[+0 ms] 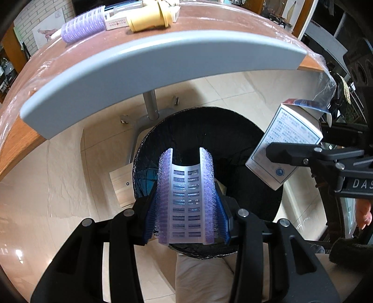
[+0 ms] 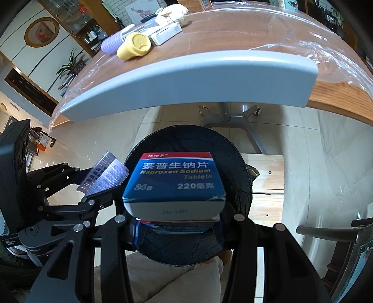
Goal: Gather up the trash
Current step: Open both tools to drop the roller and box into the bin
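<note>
My left gripper [image 1: 186, 198] is clamped on a purple hair roller [image 1: 186, 200], its blue pads pressing the bristly sides while the white slotted core faces the camera. In the left wrist view I hold the roller right above the open mouth of a black bin [image 1: 256, 177] that stands on the tiled floor beside the table's grey edge [image 1: 163, 67]. At the right of this view my right gripper [image 1: 289, 153] comes in with a white and blue medicine box [image 1: 286, 149], also over the bin's rim. Up on the table I see a second purple roller [image 1: 81, 29], a yellow cup [image 1: 149, 19] lying on its side and a flat white box [image 1: 116, 22] between them.

In the right wrist view the right gripper [image 2: 177, 223] is closed on the medicine box [image 2: 174, 181], blue face up with "Naproxen Sodium Tablets" printed on it, directly above the black bin [image 2: 235, 167]. To the left my left gripper [image 2: 102, 188] holds the roller [image 2: 105, 174] tilted at the bin's edge. On the table [image 2: 186, 77] lie the yellow cup [image 2: 134, 47], the other roller [image 2: 112, 44] and the white box [image 2: 165, 35], close together.
</note>
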### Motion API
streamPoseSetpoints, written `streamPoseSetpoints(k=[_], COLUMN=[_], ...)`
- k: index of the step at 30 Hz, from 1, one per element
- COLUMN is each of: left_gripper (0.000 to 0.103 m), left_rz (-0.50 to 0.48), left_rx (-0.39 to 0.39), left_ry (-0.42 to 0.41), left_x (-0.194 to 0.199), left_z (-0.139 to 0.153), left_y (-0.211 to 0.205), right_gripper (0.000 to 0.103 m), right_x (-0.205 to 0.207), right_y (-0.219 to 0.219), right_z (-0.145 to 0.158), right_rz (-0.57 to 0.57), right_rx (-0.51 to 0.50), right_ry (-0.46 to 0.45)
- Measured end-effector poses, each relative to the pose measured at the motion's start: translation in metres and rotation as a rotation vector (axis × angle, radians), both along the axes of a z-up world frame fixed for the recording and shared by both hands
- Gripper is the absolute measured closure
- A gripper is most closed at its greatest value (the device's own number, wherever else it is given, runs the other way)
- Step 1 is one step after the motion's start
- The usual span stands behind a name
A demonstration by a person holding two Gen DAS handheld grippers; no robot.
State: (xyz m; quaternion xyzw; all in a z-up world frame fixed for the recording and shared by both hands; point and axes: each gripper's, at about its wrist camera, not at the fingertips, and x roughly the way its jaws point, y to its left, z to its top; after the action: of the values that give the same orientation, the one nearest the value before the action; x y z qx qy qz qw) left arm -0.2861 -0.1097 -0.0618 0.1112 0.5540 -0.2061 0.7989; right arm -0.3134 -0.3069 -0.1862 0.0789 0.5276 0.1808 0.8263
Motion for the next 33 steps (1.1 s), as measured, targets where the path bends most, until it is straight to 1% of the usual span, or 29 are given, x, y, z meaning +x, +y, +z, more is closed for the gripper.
streamPoseSetpoints(k=[8,17,18,19,20,21,22,23,28,32,33], left_gripper=[0.059,0.059,0.058,0.050,0.042,0.030,0.029,0.029,0.029,0.029,0.028], left_rz=[-0.016,-0.032,-0.038,-0.042,-0.040,-0.039,-0.042,-0.045,-0.039,-0.040,-0.041], left_rx=[0.023,0.040,0.038,0.039,0.053,0.057,0.052,0.048,0.042,0.007,-0.014], left_ry=[0.015,0.026,0.027,0.024,0.014,-0.001,-0.014,-0.014,-0.036,-0.086,-0.116], left_x=[0.004,0.009,0.009,0.010,0.011,0.012,0.012,0.011,0.008,0.001,-0.002], left_z=[-0.010,-0.018,-0.019,-0.019,-0.018,-0.018,-0.016,-0.014,-0.005,0.018,0.031], left_y=[0.001,-0.008,-0.009,-0.009,-0.010,-0.011,-0.011,-0.011,-0.009,0.000,0.003], right_gripper=[0.057,0.057,0.057,0.057,0.055,0.046,0.041,0.033,0.028,0.019,0.016], right_x=[0.007,0.012,0.012,0.011,0.011,0.010,0.009,0.007,-0.001,-0.014,-0.018], right_y=[0.001,0.005,0.004,0.003,0.003,0.002,0.000,-0.002,-0.013,-0.015,-0.014], right_z=[-0.009,-0.014,-0.015,-0.014,-0.013,-0.012,-0.011,-0.008,0.009,0.040,0.052], right_rz=[-0.005,-0.013,-0.015,-0.021,-0.031,-0.038,-0.046,-0.060,-0.092,-0.098,-0.096], right_rx=[-0.025,-0.050,-0.048,-0.051,-0.060,-0.065,-0.066,-0.066,-0.065,-0.093,-0.100], right_ry=[0.014,0.024,0.021,0.017,0.013,0.009,0.003,-0.007,-0.040,-0.133,-0.167])
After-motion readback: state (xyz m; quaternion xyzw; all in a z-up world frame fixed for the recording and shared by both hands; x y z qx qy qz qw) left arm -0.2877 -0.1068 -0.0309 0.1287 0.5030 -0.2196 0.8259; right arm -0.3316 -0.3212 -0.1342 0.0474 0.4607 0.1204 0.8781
